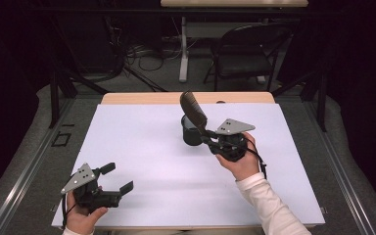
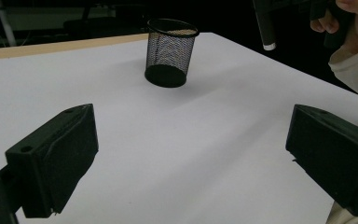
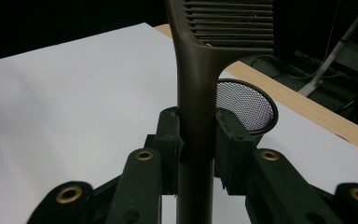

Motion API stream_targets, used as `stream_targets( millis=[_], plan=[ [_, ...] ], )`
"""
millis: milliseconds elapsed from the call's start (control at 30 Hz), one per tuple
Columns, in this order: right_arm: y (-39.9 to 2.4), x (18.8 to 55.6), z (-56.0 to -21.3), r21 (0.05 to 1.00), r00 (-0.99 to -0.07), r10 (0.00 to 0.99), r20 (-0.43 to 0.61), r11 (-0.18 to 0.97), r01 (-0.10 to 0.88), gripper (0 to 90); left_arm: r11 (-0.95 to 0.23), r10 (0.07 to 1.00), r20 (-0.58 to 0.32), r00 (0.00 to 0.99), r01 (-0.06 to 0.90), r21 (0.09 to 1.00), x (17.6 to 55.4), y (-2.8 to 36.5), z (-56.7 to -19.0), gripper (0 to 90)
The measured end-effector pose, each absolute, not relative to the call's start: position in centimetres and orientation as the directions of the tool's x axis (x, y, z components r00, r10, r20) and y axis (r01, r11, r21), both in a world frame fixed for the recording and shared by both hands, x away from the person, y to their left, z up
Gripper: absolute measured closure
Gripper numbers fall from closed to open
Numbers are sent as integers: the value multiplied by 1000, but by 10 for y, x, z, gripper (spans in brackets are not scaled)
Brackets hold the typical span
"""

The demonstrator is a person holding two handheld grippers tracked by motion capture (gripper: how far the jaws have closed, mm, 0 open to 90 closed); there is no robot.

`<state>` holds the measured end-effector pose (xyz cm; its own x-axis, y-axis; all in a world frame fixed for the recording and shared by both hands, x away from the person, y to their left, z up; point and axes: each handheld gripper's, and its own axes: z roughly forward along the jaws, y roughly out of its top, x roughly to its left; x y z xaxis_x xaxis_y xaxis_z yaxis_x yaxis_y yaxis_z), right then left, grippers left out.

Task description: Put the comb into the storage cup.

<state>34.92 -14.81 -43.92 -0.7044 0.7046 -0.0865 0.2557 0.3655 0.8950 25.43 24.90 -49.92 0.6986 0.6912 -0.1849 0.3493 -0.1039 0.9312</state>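
Right hand-held gripper (image 3: 196, 140) clamps a brush (image 3: 200, 70) above the mesh cup (image 3: 249, 105); left hand-held gripper (image 2: 191, 158) gapes empty

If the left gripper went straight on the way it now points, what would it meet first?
Probably the black mesh cup: it stands ahead between the open fingers of the left gripper, with bare white table in between. Depth is uncertain.

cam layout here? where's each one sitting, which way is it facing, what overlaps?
High view: above the table's near edge, facing forward and down; both forearms, left hand-held gripper, right hand-held gripper.
Left gripper view: on the left one, facing the mesh cup; open jaws.
Right gripper view: on the right one, looking along the clamped comb.
All share the cup.
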Motion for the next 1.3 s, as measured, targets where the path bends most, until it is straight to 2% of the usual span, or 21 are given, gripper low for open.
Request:
stream_targets(
  millis=[233,367,867,900,1000,1300],
  plan=[
    [-148,349,-441,903,-701,706,-96,358,236,729,-101,708,-190,680,364,926,257,247,-497,25],
    [-146,348,-441,909,-703,705,-90,346,231,729,-66,708,-228,668,384,921,260,248,-494,32],
    [-144,348,-445,913,-702,705,-98,344,218,729,-107,725,-205,658,401,910,271,241,-478,41],
    [-144,348,-445,913,-702,705,-99,345,218,729,-106,726,-205,656,402,909,272,241,-477,47],
    [-144,347,-444,913,-702,705,-99,344,217,729,-121,723,-198,662,403,907,275,240,-473,149],
    [-143,345,-444,917,-699,708,-102,339,209,729,-124,714,-234,660,447,886,288,233,-463,150]
  ],
)
